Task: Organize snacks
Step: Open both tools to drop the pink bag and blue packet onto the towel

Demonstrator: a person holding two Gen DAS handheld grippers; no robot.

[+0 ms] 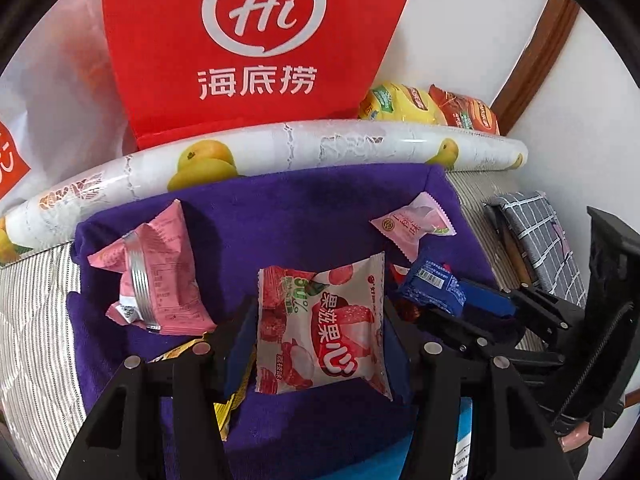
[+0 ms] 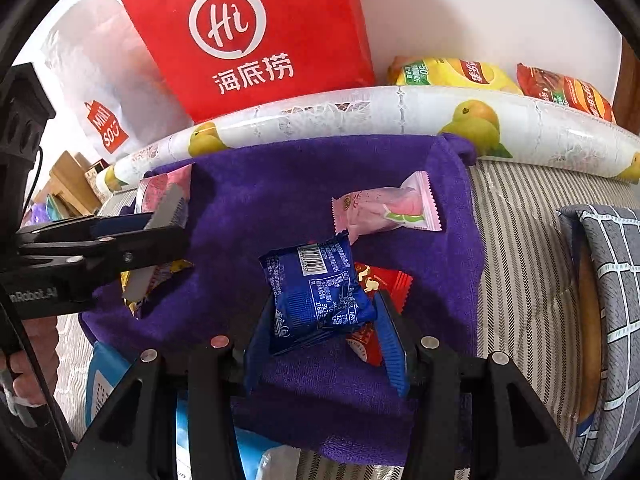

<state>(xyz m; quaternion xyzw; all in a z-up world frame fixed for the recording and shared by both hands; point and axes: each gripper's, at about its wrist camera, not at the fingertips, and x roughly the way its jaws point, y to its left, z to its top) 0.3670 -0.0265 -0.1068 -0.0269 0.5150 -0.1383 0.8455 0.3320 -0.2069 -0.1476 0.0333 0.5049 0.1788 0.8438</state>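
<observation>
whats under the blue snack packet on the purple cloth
A red foil snack packet pokes out beneath the blue foil snack packet, lying on the purple cloth. Its middle is covered.

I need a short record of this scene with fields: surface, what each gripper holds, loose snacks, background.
surface: purple towel
left gripper: shut on white-and-pink strawberry packet
right gripper: shut on blue packet
loose snacks: pink packet at left, pale pink candy at back right, red packet under the blue one
background: red bag, fruit-print roll
</observation>
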